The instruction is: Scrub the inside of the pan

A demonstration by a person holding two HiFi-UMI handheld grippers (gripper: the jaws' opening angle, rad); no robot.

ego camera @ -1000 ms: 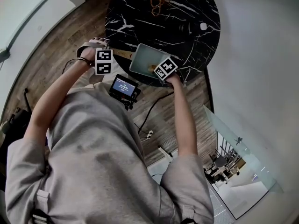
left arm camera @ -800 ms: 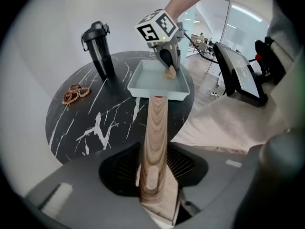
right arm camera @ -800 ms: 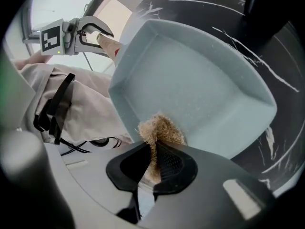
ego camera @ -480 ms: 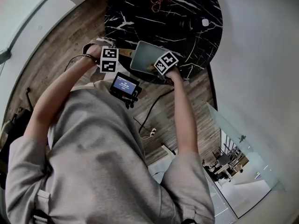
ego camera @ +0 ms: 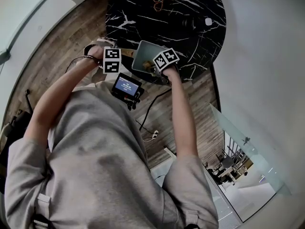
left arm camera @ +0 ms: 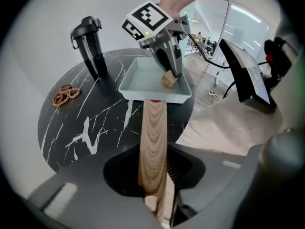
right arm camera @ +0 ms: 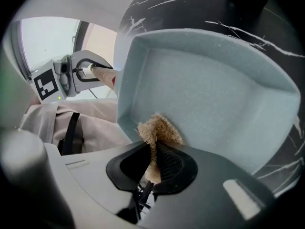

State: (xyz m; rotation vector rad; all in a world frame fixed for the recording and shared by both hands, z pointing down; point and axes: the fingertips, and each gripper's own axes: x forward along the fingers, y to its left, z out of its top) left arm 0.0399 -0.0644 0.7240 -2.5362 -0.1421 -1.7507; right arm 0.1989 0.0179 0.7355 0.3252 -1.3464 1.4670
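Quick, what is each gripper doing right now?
Left gripper: just closed on the pan's wooden handle.
Right gripper: closed on a scrubbing pad.

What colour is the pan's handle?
The handle is pale wood-grain tan, clearest in the left gripper view.

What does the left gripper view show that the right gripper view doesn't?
Only the left gripper view shows the screen on its stand and the right tool from outside, pinching the scrubber. Only the right gripper view shows the left tool from outside, its jaws just closed on the wooden handle. Both show the pale pan, the scrubber inside it, the handle and the black marble table.
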